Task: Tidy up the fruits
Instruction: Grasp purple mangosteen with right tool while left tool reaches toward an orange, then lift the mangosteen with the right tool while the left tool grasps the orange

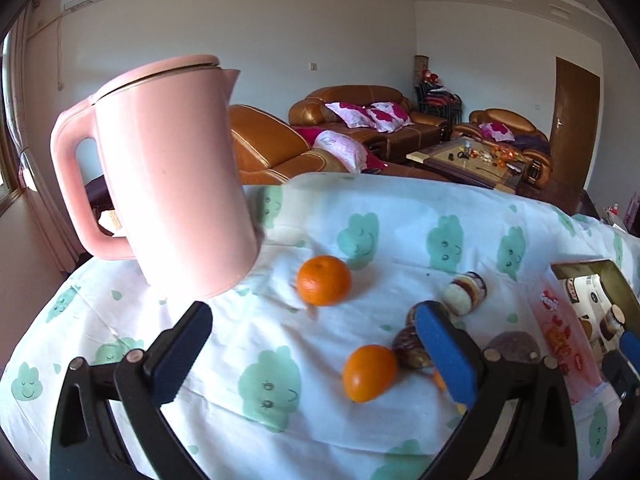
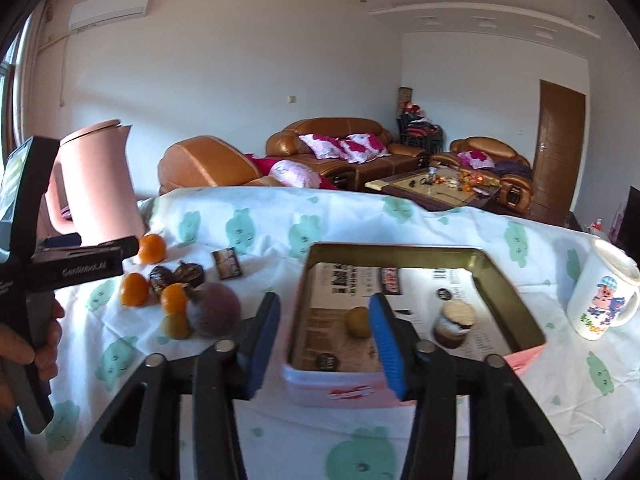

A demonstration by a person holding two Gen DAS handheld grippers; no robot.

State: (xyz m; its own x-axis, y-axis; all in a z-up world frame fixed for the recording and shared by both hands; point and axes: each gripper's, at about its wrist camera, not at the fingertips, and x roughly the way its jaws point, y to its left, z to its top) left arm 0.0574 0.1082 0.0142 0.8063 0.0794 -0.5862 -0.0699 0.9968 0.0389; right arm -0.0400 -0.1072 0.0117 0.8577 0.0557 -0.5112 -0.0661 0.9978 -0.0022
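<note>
- The right gripper [image 2: 324, 340] has its blue fingers [image 2: 386, 344] standing apart with nothing between them; they frame the near wall of the pink tin tray [image 2: 344, 390] and touch no fruit.
- The left gripper [image 1: 312, 356] is spread wide and empty, with one finger [image 1: 444, 356] low in the left wrist frame over the heap of fruit.
- Fruit sits in two places: a small brownish fruit [image 2: 358, 322] already lies in the tray at centre of the right wrist view, and the oranges [image 2: 135, 289], dark chestnut-like pieces [image 2: 188, 274] and a purple round fruit [image 2: 218, 312] lie loose on the counter [image 2: 440, 232] at left centre.
- Likely risk: the oranges are round and sit on a wrinkled cloth, so a glancing finger could roll one toward the counter edge.
- Likely risk: the pink kettle [image 1: 172, 184] stands just beside the heap, and a wide swing of the left gripper could knock it.
- The tray looks light, so a nudge from the right fingers could slide it.
- Hard to tell: the left finger covers part of the dark pieces, and an orange behind it is mostly hidden.
- Motion blur softens both views; the small jar [image 2: 454, 322] in the tray cannot be identified.
- The mug [image 2: 600, 292] sits near the right border.
</note>
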